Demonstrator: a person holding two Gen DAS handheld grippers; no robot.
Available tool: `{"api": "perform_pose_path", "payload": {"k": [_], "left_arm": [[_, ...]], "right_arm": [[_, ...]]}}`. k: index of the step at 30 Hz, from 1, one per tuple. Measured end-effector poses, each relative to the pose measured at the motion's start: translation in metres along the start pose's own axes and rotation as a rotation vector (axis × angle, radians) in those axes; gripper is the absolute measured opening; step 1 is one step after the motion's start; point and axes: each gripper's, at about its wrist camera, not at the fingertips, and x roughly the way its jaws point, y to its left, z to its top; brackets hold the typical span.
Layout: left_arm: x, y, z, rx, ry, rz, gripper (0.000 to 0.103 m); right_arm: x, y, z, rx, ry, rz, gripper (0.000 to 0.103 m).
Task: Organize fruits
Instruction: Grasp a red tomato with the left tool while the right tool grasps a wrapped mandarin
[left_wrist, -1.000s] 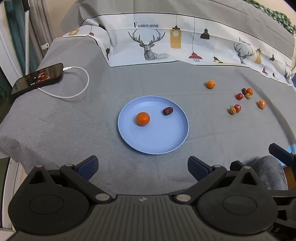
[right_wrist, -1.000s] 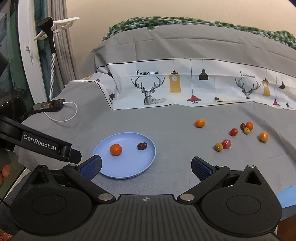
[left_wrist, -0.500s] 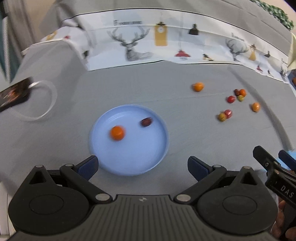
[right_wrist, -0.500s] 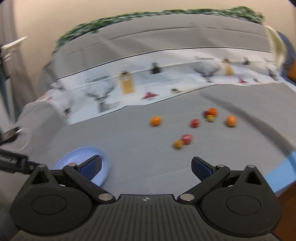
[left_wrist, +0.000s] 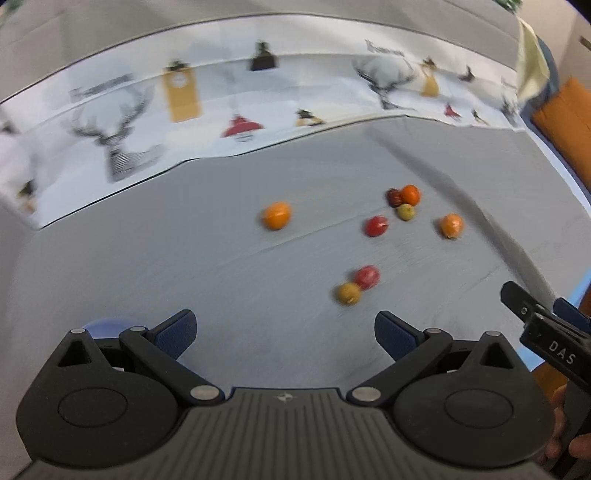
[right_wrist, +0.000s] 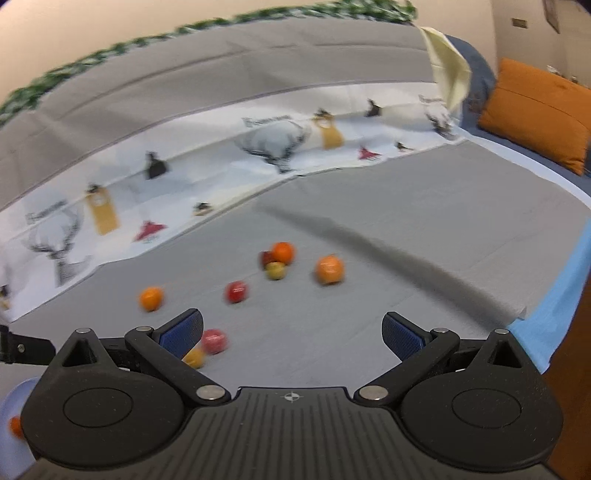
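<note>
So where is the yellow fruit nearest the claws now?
The yellow fruit lies on the grey cloth, touching a red fruit, ahead of the open left claw.

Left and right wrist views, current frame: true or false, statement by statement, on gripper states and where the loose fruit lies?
1. The left hand-held gripper is open and empty. True.
2. The right hand-held gripper is shut on an orange. False: it is open, holding nothing.
3. Eight loose fruits lie on the grey sheet. True.
4. The blue plate sits among the loose fruits. False: it is off to their left, only an edge showing.
5. The lone orange touches a red fruit. False: it lies apart.
</note>
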Motion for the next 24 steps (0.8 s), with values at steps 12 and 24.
{"api": "perform_pose_path", "payload": {"k": [12,24], "left_arm": [[0.166,-0.071,0.072,0.143,0.053,-0.100,0.102],[0.240,-0.095,0.098,0.160,0.106,-0.100,0.100]], "right_arm": [[0.155,-0.027,0.014,0.015,0.052,-0.089,0.102],[0.241,-0.036,0.010,-0.056,0.049,-0.183,0.102]]}}
